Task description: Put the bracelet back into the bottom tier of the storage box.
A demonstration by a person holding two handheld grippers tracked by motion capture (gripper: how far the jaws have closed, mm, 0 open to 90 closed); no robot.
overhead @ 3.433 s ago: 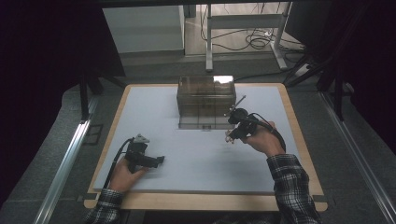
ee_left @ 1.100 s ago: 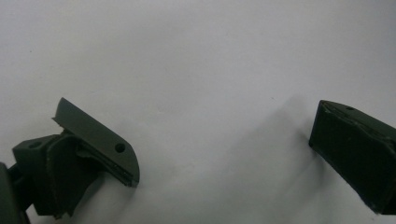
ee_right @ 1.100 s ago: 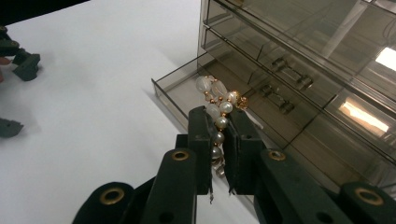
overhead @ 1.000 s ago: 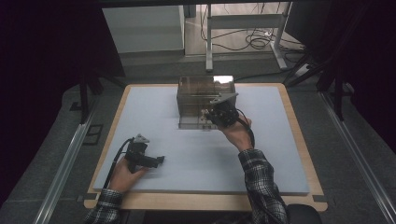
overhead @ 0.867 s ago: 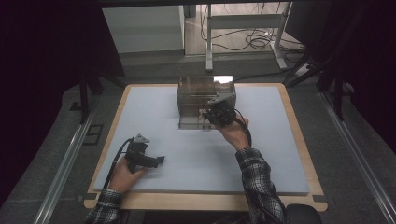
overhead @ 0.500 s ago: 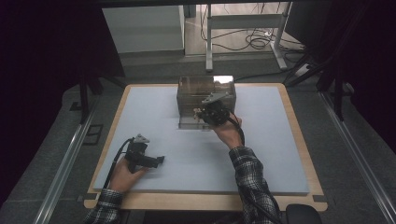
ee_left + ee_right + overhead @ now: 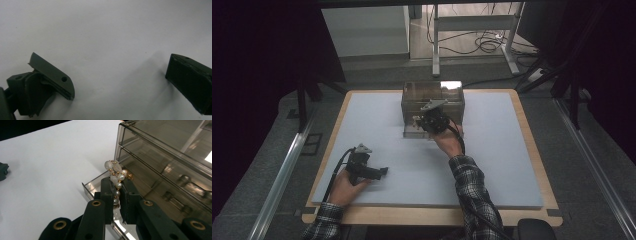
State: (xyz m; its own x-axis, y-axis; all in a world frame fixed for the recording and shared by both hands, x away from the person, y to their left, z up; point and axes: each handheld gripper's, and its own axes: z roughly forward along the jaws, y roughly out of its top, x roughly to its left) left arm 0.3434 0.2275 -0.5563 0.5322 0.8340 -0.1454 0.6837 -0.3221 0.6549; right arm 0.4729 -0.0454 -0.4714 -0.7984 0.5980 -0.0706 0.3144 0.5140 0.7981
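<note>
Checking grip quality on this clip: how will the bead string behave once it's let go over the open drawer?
Likely floppy: the bead string curls above the right gripper, whose fingers pinch it. Its round, glossy beads look slippery and might roll. It will probably collapse into a heap in the drawer.

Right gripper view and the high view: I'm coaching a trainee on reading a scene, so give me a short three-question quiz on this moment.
1. True or false: the right gripper is shut on a string of white pearl-like beads with small gold spacers.
2. Multiple choice: the smoky transparent plastic drawer box has
A) all drawers shut
B) its bottom drawer pulled out
C) its top drawer removed
3. Short answer: how do the jaws of the left gripper stand, and what lies between them?

Key
1. True.
2. B; the beads hang above the open drawer's near corner.
3. Wide apart, with nothing but the pale blue-grey table mat between them.
</note>
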